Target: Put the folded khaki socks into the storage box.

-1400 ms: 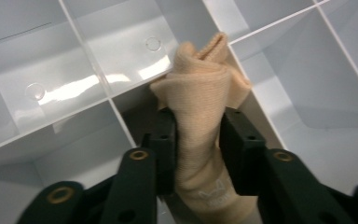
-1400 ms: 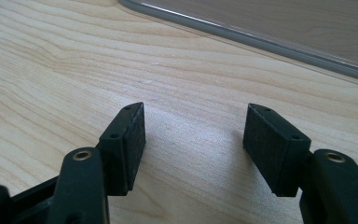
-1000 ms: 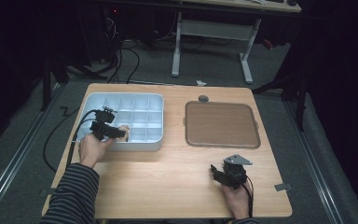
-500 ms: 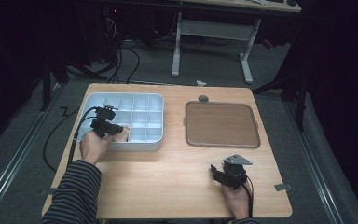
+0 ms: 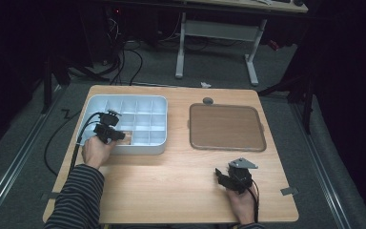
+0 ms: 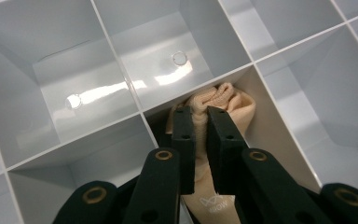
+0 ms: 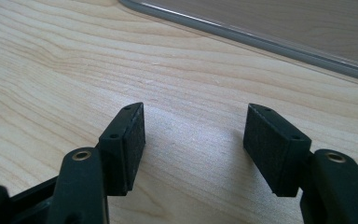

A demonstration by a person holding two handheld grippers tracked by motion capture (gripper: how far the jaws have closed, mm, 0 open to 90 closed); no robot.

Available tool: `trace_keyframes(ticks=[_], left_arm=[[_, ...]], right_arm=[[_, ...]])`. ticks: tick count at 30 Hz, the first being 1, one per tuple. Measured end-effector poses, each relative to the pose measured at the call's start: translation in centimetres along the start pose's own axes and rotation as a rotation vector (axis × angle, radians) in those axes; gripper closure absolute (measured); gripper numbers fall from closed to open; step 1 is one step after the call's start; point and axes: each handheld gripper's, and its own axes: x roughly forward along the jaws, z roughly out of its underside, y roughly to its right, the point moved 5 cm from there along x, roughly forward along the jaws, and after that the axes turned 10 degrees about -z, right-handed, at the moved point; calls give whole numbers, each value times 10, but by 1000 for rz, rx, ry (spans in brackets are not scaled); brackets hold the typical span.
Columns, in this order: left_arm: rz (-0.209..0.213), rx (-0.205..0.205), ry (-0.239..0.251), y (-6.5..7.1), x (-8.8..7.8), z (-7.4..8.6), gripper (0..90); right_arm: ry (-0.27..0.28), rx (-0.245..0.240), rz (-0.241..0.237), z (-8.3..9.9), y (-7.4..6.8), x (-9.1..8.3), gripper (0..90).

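Could catch the soft cloth (image 6: 223,100) on the thin walls of the grey box (image 5: 95,102) when lifted, or slip out, since just a small fold is held. Left gripper (image 6: 200,114) jaws just closing, now pinching that tan cloth, down in one near-row pocket. Right gripper (image 7: 193,128) jaws spread wide, low over bare table (image 5: 171,191), holding nothing.
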Motion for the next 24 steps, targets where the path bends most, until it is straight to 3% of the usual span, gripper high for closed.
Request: trace_keyframes(ticks=[4, 7, 13, 24], left_arm=[[6, -4, 9, 1, -1, 0, 801], [18, -16, 25, 1, -4, 0, 733], [31, -5, 53, 4, -11, -1, 662], [29, 1, 108, 8, -22, -2, 616]], right_arm=[[0, 0, 0, 0, 0, 0, 390], [0, 0, 0, 0, 0, 0, 389], [0, 0, 0, 0, 0, 0, 389], [0, 0, 0, 0, 0, 0, 389]])
